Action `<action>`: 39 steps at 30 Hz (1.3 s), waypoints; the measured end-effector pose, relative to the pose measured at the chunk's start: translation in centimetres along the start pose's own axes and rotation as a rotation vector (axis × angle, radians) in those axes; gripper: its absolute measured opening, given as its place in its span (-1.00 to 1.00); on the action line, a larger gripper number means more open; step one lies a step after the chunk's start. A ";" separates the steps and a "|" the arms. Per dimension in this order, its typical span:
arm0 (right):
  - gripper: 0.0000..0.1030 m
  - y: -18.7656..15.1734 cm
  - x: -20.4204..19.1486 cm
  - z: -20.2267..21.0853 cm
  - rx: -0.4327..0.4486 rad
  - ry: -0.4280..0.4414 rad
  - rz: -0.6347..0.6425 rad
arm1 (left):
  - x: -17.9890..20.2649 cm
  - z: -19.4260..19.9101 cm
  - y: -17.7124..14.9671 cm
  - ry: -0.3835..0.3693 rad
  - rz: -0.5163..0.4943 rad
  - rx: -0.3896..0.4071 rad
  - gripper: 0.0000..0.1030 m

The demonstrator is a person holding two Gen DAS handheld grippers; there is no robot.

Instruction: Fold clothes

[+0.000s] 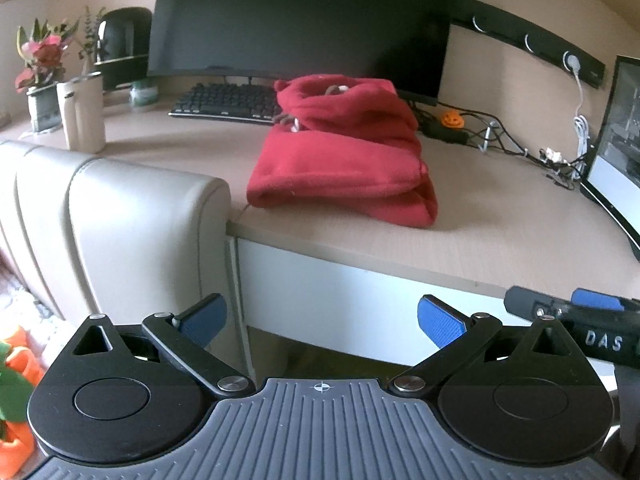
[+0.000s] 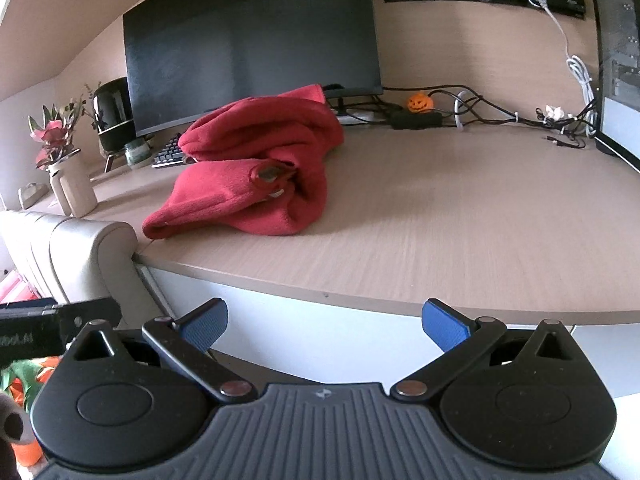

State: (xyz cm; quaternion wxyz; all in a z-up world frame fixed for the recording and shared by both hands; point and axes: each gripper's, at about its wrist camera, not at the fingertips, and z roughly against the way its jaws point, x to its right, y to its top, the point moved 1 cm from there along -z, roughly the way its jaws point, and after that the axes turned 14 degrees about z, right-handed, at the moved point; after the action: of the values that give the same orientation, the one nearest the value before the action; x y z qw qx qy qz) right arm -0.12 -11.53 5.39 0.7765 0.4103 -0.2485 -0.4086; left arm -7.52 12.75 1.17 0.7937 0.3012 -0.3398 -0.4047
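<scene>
Left gripper (image 1: pixel 320 320): jaws spread wide, nothing between the blue pads (image 1: pixel 202 320); it hangs below and in front of the desk edge, pointing at the garment from the near side.
Right gripper (image 2: pixel 324 322): likewise released and empty, held off the desk's front edge, well apart from the cloth; its body shows at the right border of the left wrist view.
Step in hand: by my reading the fold looks done or nearly so, with both tools backed away from the work.
Next move: if any is left, it calls for reaching back over the desk edge to square up the loose hood end, pinching cloth only, clear of the keyboard (image 1: pixel 228 104).
Red hoodie (image 1: pixel 344 152): lies on the desk (image 1: pixel 500 216) near its front left corner, just beside the padded chair back (image 1: pixel 120 216), in front of the dark monitor (image 1: pixel 304 16).
Look of it: thick fleece, stacked in layers with a rounded fold facing front; hood bunched on top, drawstrings showing; the right-hand side is lumpier, not flat.
</scene>
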 end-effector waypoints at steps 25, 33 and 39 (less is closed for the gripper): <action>1.00 -0.4 -1.2 0.2 -0.040 0.026 0.024 | -0.8 0.0 -0.4 -0.015 0.024 -0.047 1.00; 1.00 -0.6 -1.4 0.3 -0.047 0.036 0.028 | -1.3 0.3 -0.6 -0.009 0.037 -0.052 1.00; 1.00 -0.7 -1.5 0.3 -0.050 0.043 0.028 | -1.5 0.5 -0.9 -0.001 0.045 -0.053 1.00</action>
State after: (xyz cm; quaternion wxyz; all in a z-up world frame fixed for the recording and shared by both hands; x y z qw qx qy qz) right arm -1.48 -10.61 4.87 0.7974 0.3957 -0.2273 -0.3950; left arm -8.99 13.51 0.38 0.8103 0.2721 -0.3359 -0.3957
